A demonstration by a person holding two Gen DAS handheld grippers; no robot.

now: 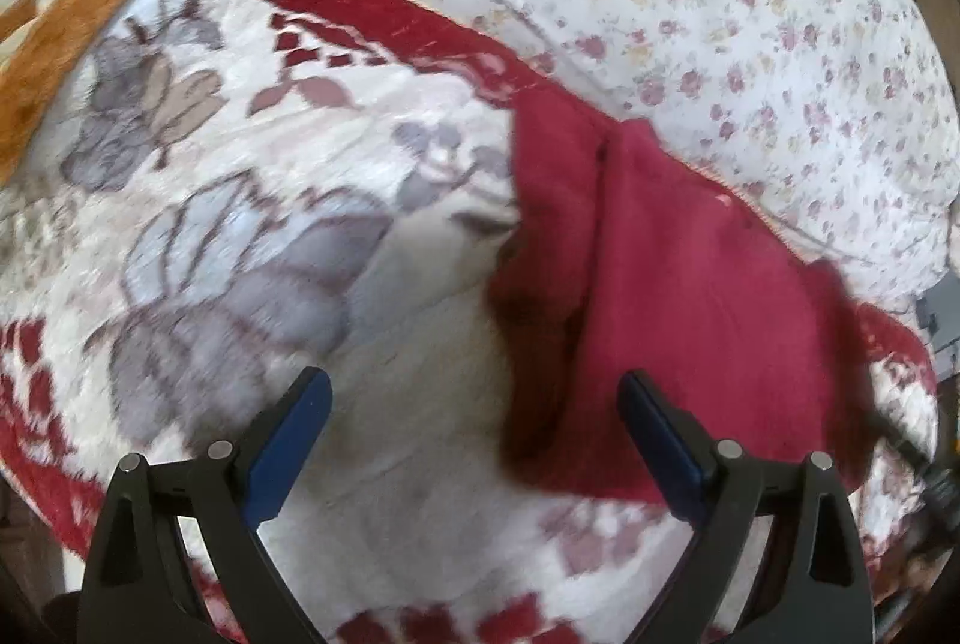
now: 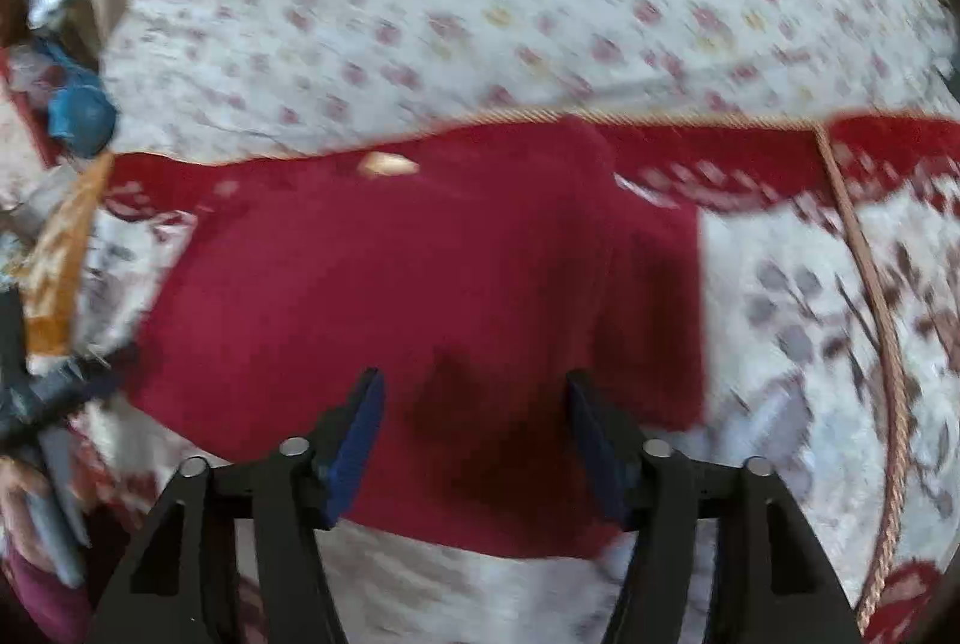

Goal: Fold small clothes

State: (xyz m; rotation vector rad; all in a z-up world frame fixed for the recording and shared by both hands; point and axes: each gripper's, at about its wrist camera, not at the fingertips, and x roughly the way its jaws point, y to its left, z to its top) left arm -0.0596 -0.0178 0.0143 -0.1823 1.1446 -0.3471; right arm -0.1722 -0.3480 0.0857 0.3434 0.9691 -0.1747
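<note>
Motion blur smears the right wrist view, so the pale spot near the top edge of the red garment [image 2: 420, 296] cannot be made out. The right tool [image 2: 474, 440] stands wide over it, holding nothing. The left tool [image 1: 474, 440], also wide and empty, hovers over the floral blanket [image 1: 240, 200]; the garment lies at its 2 o'clock. An orange cloth [image 1: 78, 2] sits at 10 o'clock.

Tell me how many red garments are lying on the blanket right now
1. The red garment lies flat on the floral blanket near its far red border, ahead of the open right gripper and right of the left gripper. Others may lie outside both views.
</note>
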